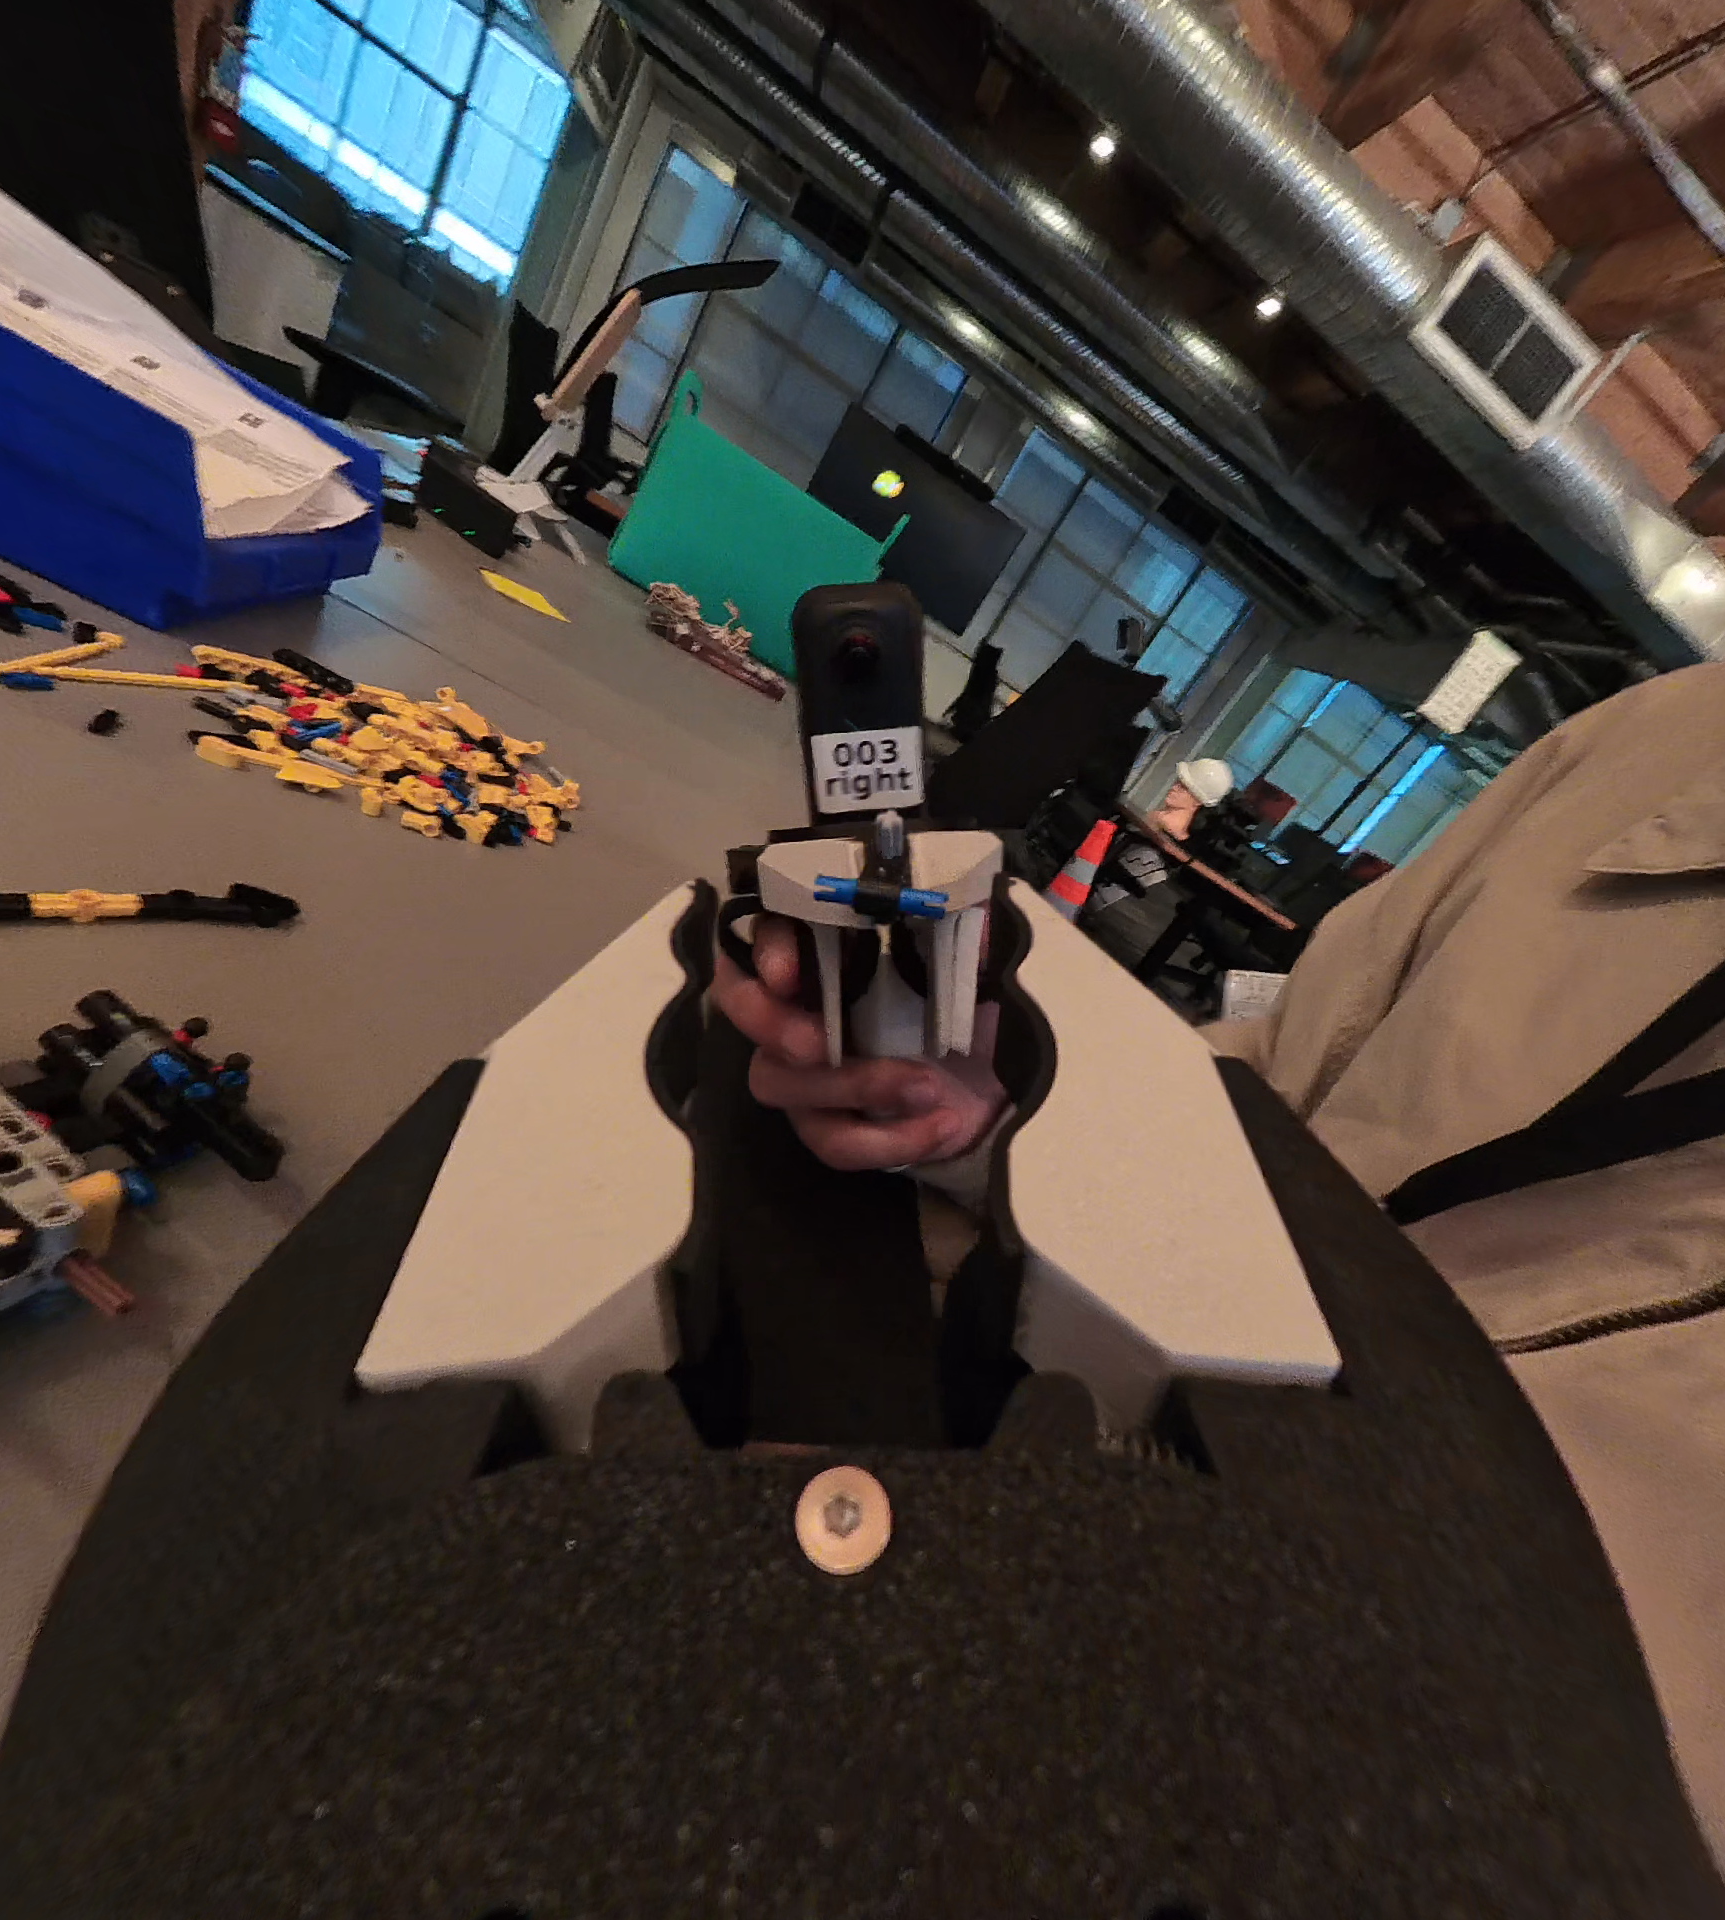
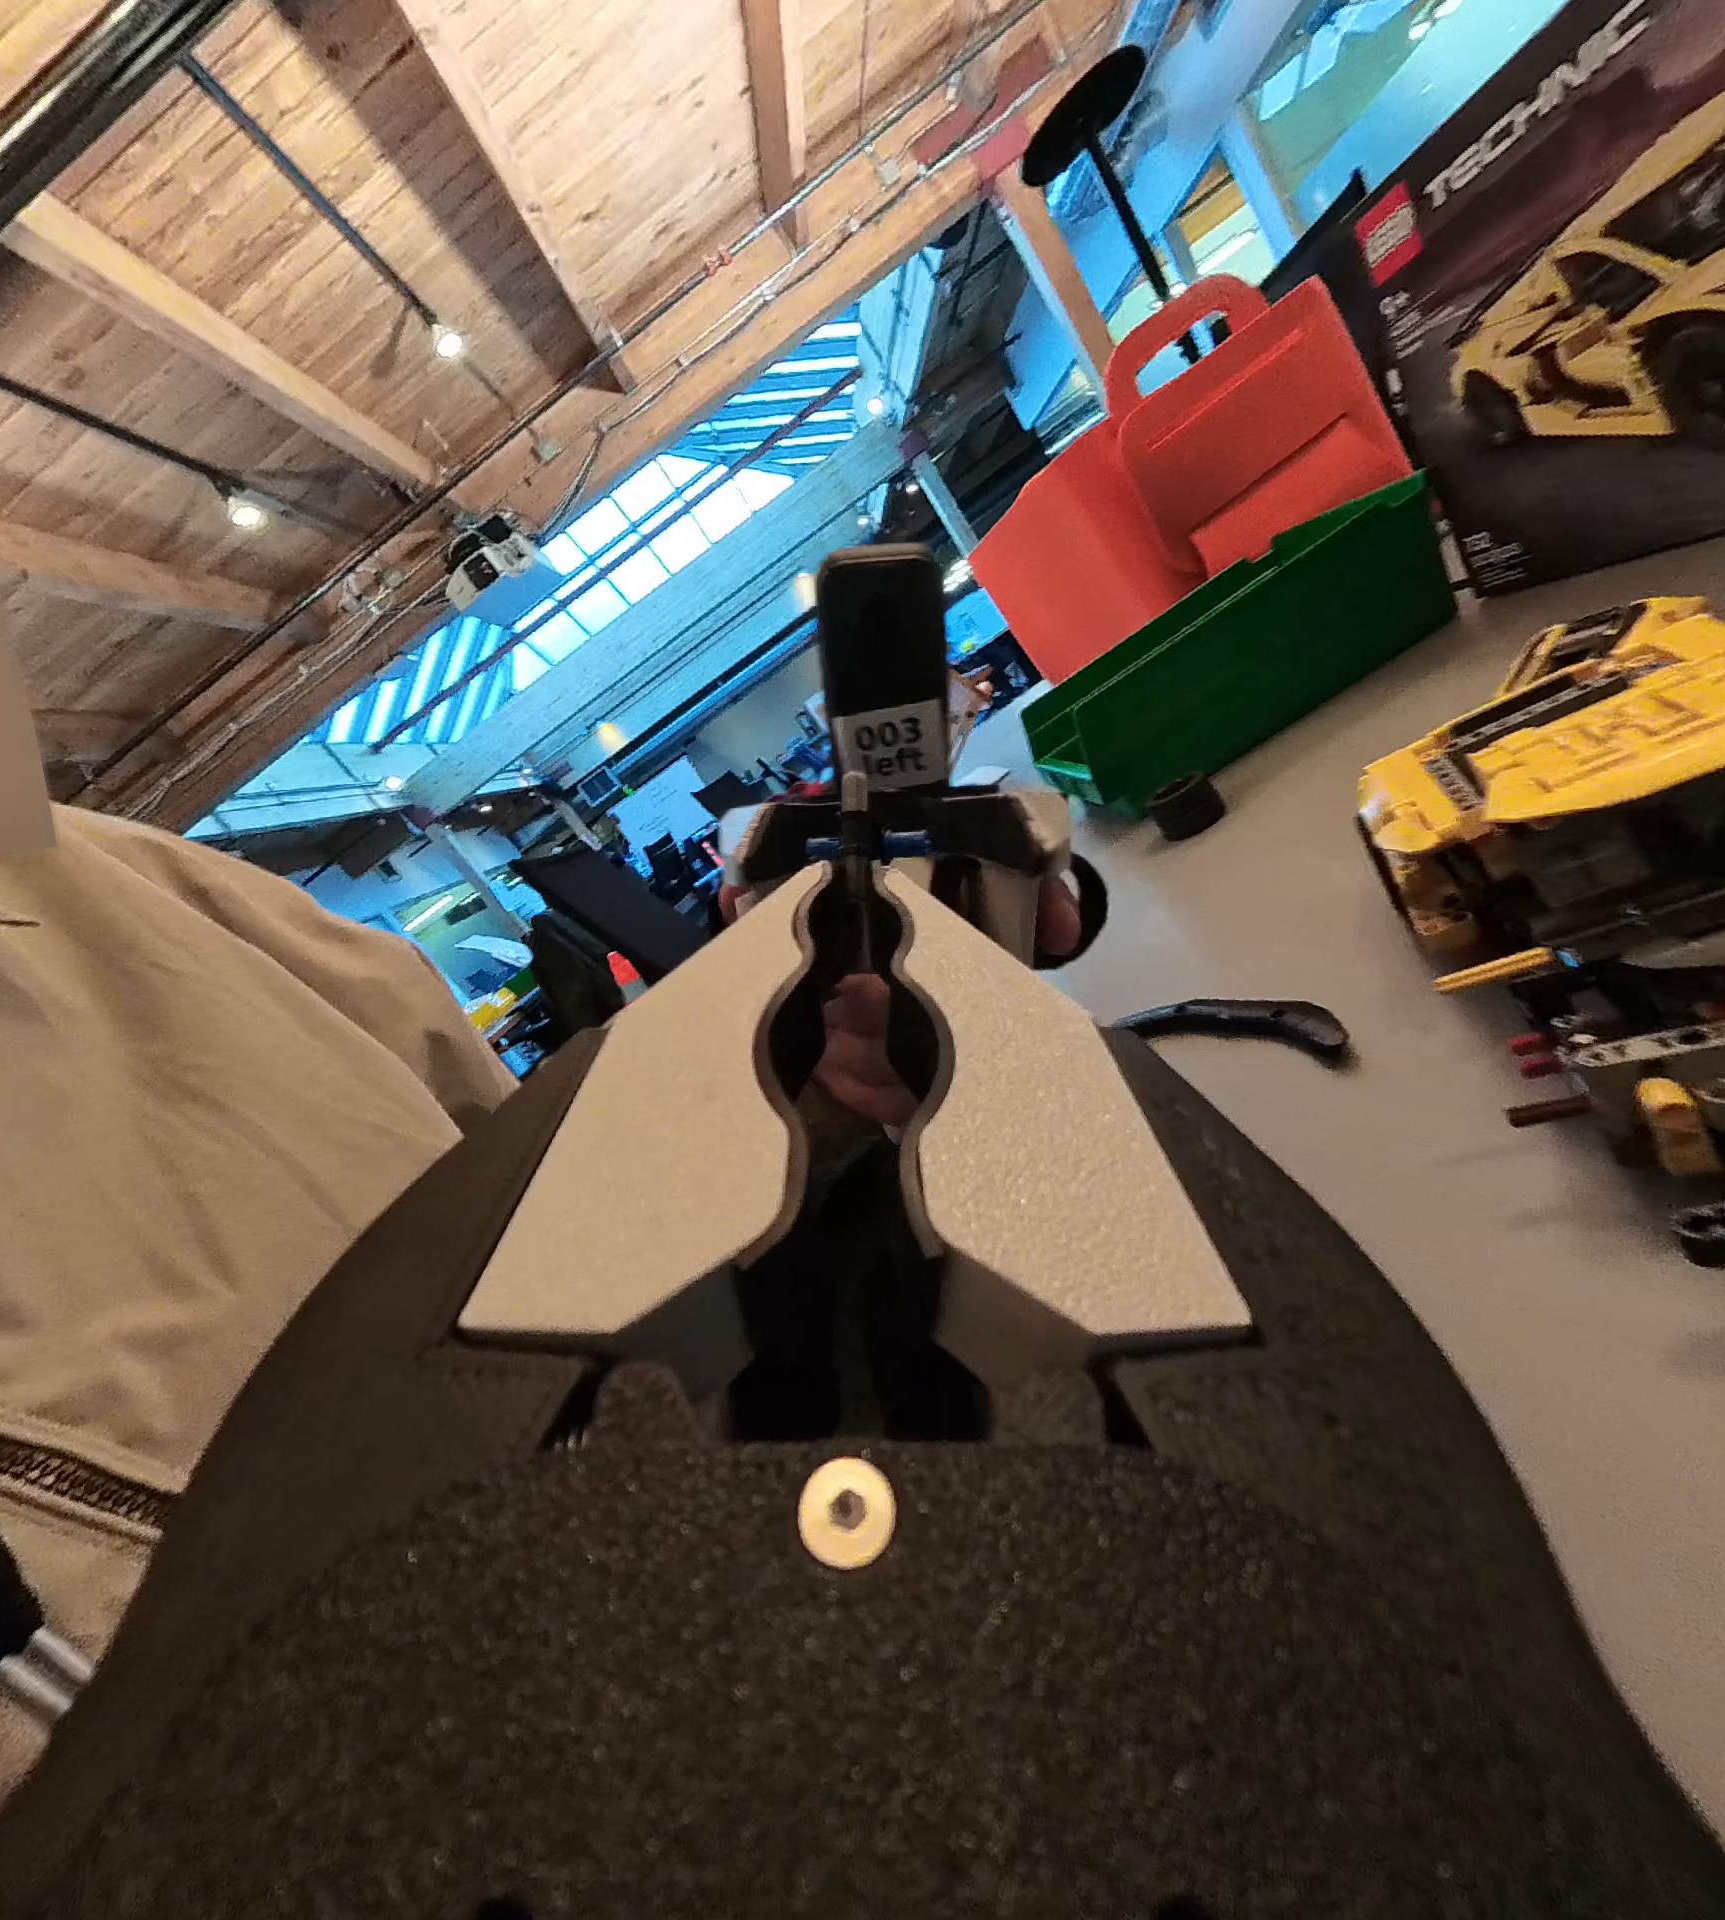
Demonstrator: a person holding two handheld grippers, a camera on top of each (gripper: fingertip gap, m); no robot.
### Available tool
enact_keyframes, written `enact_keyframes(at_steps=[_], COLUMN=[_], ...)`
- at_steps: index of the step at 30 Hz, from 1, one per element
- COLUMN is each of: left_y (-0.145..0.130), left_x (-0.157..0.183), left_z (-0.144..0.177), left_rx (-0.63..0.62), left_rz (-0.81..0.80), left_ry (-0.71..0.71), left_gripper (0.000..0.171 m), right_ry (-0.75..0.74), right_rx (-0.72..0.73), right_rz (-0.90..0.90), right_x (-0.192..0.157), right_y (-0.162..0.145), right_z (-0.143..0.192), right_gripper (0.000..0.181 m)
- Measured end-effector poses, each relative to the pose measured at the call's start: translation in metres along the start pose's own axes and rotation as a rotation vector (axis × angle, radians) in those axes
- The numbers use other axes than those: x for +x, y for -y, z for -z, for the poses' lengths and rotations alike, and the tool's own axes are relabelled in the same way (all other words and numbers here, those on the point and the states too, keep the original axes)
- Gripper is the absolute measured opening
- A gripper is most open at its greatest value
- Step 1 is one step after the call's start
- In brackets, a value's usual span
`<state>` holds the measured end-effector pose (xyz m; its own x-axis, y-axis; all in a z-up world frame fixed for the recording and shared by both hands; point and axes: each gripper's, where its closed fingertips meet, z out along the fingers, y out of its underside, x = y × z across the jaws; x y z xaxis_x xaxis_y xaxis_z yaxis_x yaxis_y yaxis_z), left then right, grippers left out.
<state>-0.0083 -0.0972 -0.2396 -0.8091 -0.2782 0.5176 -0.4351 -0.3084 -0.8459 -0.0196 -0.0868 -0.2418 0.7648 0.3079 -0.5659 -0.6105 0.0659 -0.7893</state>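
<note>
Left wrist view: the left gripper (image 1: 858, 920) is open, its two white fingers (image 1: 567, 1143) spread wide and holding nothing. Dead ahead at 12 o'clock the right gripper (image 2: 853, 883) faces it, carried in a hand (image 1: 863, 1081).

Right wrist view: the right gripper's jaws are closed to a narrow slit on a small part (image 1: 879, 896), a black connector crossed by a blue pin with a grey axle standing up from it. The part sits at the fingertips, in the air between the two grippers and above the grey table (image 1: 484, 935). Whether the left gripper's fingers touch it cannot be told.

On the table, left view:
- parts pile (image 1: 390, 753), yellow, black, red and blue, at 10 o'clock
- blue bin (image 1: 58, 488) with paper sheets (image 1: 110, 343) on it, at 10 to 11 o'clock
- black and yellow beam (image 1: 89, 906) at 9 o'clock
- part-built assembly (image 1: 37, 1164) at 8 o'clock

Right view:
- yellow car model (image 2: 1606, 790) at 3 o'clock
- green bin (image 2: 1242, 665) at 2 o'clock
- red carrier (image 2: 1190, 457) behind the green bin
- printed box (image 2: 1606, 270) at 1 o'clock

A beige jacket (image 2: 162, 1091) fills the near side.
</note>
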Motion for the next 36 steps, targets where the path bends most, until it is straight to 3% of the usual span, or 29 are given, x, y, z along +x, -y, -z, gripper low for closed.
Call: enact_keyframes(at_steps=[3,10,12,17,21,27,30,34,36], left_y=[0.002,-0.004,-0.006,-0.031,-0.050,-0.056,-0.061,-0.050,-0.033], left_x=[0.011,0.009,0.004,-0.023,-0.044,-0.046,-0.044,-0.024,-0.002], left_z=[0.006,0.007,0.010,0.021,0.023,0.022,0.020,0.018,0.020], left_rx=[0.053,0.032,0.009,-0.137,-0.193,-0.222,-0.264,-0.236,-0.169], left_rz=[0.027,0.047,0.119,0.389,0.535,0.536,0.489,0.457,0.463], left_ry=[-0.090,-0.102,-0.103,-0.109,-0.089,-0.085,-0.088,-0.228,-0.391], left_gripper=[0.025,0.023,0.023,0.023,0.023,0.023,0.023,0.023,0.023], right_ry=[0.035,0.059,-0.002,-0.185,-0.261,-0.211,-0.210,-0.126,-0.016], right_rx=[0.000,0.018,-0.036,-0.406,-0.660,-0.641,-0.708,-0.567,-0.381], right_rz=[-0.036,-0.099,0.062,0.786,1.039,1.094,1.033,1.016,0.933], right_x=[-0.004,-0.001,0.008,0.039,0.064,0.064,0.068,0.049,0.026], right_y=[-0.004,-0.010,-0.013,-0.028,-0.049,-0.054,-0.063,-0.054,-0.039], right_z=[-0.006,-0.005,0.000,0.009,0.008,0.003,0.006,0.000,-0.006], right_gripper=[0.002,0.003,0.017,0.064,0.057,0.032,0.034,0.025,0.020])
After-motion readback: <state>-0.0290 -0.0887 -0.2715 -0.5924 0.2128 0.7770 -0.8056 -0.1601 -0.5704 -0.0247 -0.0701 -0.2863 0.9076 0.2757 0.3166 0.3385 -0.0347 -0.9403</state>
